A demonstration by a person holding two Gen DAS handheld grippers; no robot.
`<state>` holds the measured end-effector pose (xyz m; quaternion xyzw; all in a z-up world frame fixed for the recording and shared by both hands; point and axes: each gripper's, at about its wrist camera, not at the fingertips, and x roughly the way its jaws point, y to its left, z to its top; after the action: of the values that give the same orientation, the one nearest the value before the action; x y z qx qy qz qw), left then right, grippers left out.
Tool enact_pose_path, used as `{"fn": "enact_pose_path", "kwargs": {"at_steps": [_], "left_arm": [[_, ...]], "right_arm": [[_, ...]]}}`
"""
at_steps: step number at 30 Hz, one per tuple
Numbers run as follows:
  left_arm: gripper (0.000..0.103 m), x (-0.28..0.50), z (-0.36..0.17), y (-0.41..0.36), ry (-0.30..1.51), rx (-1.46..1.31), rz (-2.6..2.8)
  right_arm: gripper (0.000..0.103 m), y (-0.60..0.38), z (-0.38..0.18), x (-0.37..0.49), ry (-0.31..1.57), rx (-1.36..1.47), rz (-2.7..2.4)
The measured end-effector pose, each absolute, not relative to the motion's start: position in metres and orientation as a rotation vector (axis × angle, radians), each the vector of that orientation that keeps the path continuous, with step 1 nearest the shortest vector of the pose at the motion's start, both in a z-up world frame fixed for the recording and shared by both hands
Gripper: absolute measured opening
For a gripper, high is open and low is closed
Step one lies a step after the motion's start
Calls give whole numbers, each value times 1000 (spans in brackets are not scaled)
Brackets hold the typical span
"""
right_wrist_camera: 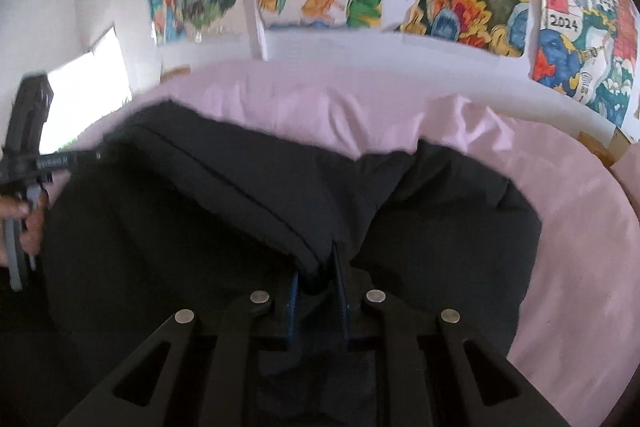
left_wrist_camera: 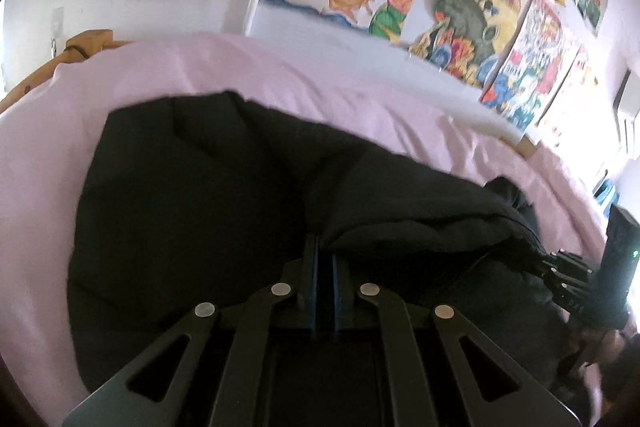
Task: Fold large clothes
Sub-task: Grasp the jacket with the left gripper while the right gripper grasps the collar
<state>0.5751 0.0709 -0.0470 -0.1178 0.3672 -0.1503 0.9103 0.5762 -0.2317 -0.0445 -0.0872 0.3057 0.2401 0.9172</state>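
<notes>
Black padded garment, spread on a pink-sheeted bed, looks soft, bulky and likely slippery, so a hem or seamed edge should offer the surest purchase. Left gripper is clenched on a thin fold; right gripper pinches a thick seamed edge. Children's paintings paper the wall beyond.

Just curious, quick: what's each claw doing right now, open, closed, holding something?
Left claw: closed, pinching the black garment.
Right claw: closed on a bunched fold of that garment.
</notes>
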Motion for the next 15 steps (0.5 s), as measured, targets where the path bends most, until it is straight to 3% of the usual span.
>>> {"fn": "enact_pose_path", "kwargs": {"at_steps": [6, 15], "left_arm": [[4, 582, -73, 71, 767, -214, -331], [4, 577, -76, 74, 760, -209, -327]], "right_arm": [[15, -225, -71, 584, 684, -210, 467], [16, -252, -19, 573, 612, -41, 566]]}}
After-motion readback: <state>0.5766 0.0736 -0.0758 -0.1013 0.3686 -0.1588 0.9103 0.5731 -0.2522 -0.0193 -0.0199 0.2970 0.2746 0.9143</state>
